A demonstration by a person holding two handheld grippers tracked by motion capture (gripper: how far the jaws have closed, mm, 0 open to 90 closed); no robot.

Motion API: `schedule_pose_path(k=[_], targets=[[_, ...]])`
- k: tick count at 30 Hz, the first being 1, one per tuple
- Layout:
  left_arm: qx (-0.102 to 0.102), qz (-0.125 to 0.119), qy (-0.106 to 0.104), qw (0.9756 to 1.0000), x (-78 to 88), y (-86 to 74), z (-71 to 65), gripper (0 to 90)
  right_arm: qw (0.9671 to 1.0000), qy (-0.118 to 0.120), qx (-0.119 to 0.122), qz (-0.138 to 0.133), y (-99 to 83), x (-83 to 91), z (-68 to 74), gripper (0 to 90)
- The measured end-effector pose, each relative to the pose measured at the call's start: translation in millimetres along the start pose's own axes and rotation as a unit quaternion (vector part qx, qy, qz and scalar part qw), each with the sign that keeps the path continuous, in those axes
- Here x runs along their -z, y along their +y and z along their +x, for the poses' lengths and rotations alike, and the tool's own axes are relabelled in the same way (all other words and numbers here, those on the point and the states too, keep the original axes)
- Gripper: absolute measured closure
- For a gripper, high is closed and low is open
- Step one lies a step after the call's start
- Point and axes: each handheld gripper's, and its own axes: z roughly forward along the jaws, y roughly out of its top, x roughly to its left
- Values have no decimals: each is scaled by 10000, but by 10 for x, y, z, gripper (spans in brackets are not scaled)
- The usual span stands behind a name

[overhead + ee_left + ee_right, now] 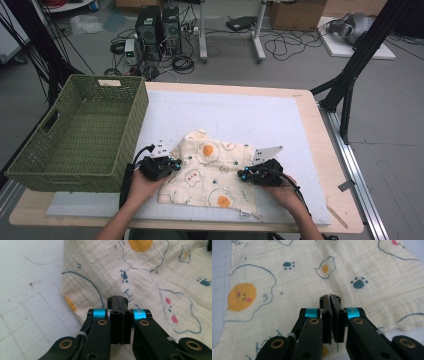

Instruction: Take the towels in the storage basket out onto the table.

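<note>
Cloth (212, 172), cream with fried-egg and paw-print pattern, lies crumpled but mostly flat on the white mat (240, 115) at the near centre of the table, about six o'clock from the mat's middle. A green woven basket (80, 132) stands at nine o'clock from it, just beside the cloth's left edge but apart from it.

Left gripper (170, 164) sits at the cloth's nine o'clock edge; in the left gripper view its jaws stand pressed together, with the cloth (140, 272) lying beneath and ahead of them. Whether a fold is pinched between them cannot be told. Right gripper (245, 175) sits at the four o'clock side of the cloth; the right gripper view shows its jaws likewise closed flat against each other over the cloth (294, 277), with no fabric visibly rising between the tips.

Judgement: the step in hand appears to be taking hold of two opposite edges to fold or lift the cloth. To do it well, each pair of jaws should bite a single layer close to the hem, both at matching positions, so the fabric hangs even. A grip too far inboard would bunch it.

Writing: no brand, label or legible text is found on cloth, basket or mat.
</note>
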Motion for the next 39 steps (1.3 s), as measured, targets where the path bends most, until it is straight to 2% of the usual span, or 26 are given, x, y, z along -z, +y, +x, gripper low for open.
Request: schedule_pose_path(k=[9,13,21,23,26,30,34,37,39], targets=[[-36,-151,-137,9998,184,-37,-73,893,9995,122,138,-243,12,157,179,888],[-60,-126,-211,9997,237,-74,-112,893,9994,198,223,-178,-21,179,257,888],[-134,46,-437,9989,270,-169,-213,893,9982,539,277,39,-89,103,382,886],[-175,90,-440,9988,274,-176,-219,893,9979,559,324,10,-80,113,388,882],[-129,45,-432,9990,269,-156,-192,891,9981,530,261,-151,-28,161,356,840],[-31,-149,-399,9991,252,-80,-127,858,9983,374,218,-394,62,227,278,795],[104,-300,-345,9989,201,9,-49,810,9986,136,183,-477,143,269,154,768],[183,-457,-260,9984,188,88,8,774,9985,-38,53,-535,180,292,33,744],[143,-524,-158,9984,183,141,38,763,9986,-140,-25,-505,196,275,-66,722]])
